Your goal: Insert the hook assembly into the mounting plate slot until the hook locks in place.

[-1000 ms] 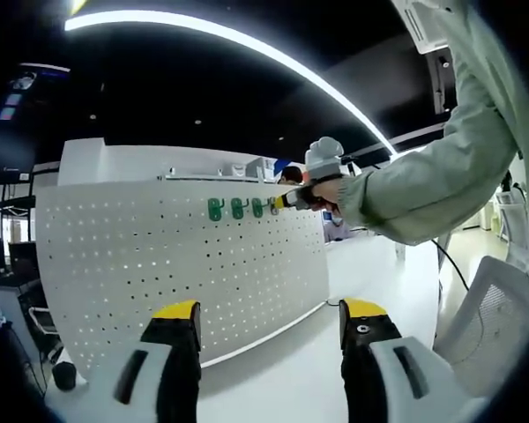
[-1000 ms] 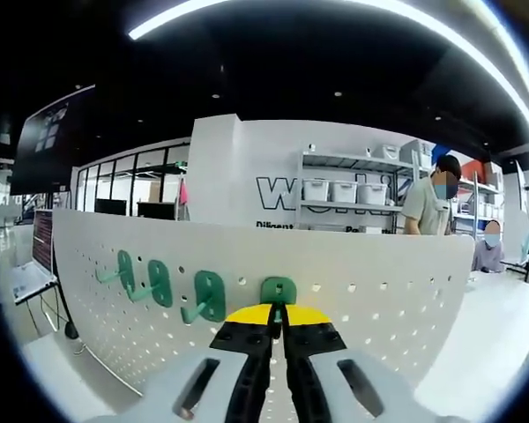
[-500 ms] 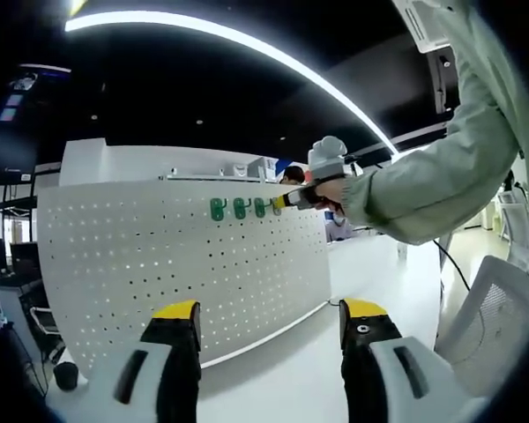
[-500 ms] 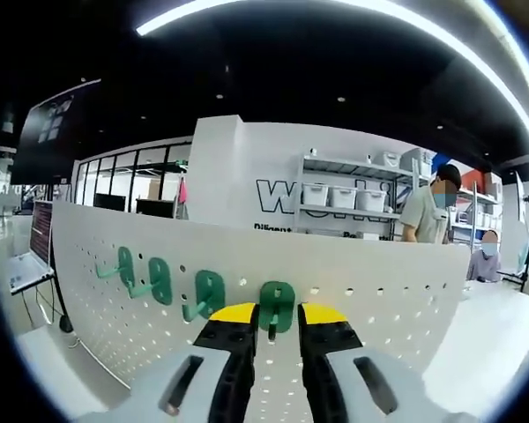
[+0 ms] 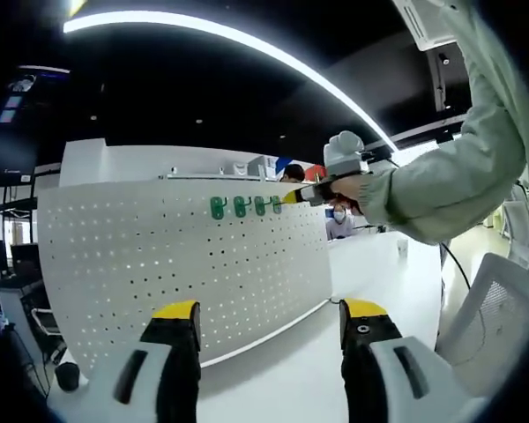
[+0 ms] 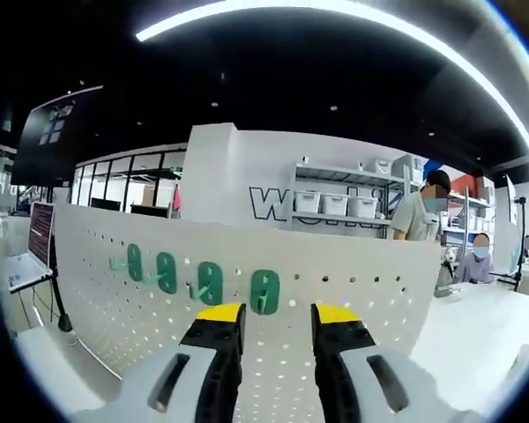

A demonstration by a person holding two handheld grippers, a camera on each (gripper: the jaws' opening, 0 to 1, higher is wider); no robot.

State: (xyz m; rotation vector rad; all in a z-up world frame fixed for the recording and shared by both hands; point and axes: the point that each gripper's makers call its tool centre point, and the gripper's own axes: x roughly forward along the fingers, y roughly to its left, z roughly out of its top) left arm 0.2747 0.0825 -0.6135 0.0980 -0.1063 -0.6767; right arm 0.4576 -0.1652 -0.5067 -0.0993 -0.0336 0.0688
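Observation:
A white pegboard (image 5: 176, 264) stands upright on the table. Several green hooks hang in a row near its top edge; the rightmost hook (image 6: 264, 292) sits on the board (image 6: 361, 291) just beyond my right gripper (image 6: 277, 315), whose jaws are open and apart from it. In the left gripper view the same row of hooks (image 5: 244, 206) shows, and the right gripper (image 5: 293, 197) is held by a gloved hand just to their right. My left gripper (image 5: 270, 311) is open and empty, low in front of the pegboard.
A white tabletop (image 5: 291, 370) runs under the board. The person's pale green sleeve (image 5: 441, 176) crosses the upper right of the left gripper view. Shelves with boxes (image 6: 344, 203) and two people (image 6: 423, 229) stand behind the board. A chair (image 5: 489, 308) is at the right.
My right gripper, shut on the rightmost hook a second ago, has opened and drawn back; the hook stays on the board. The left gripper has not moved.

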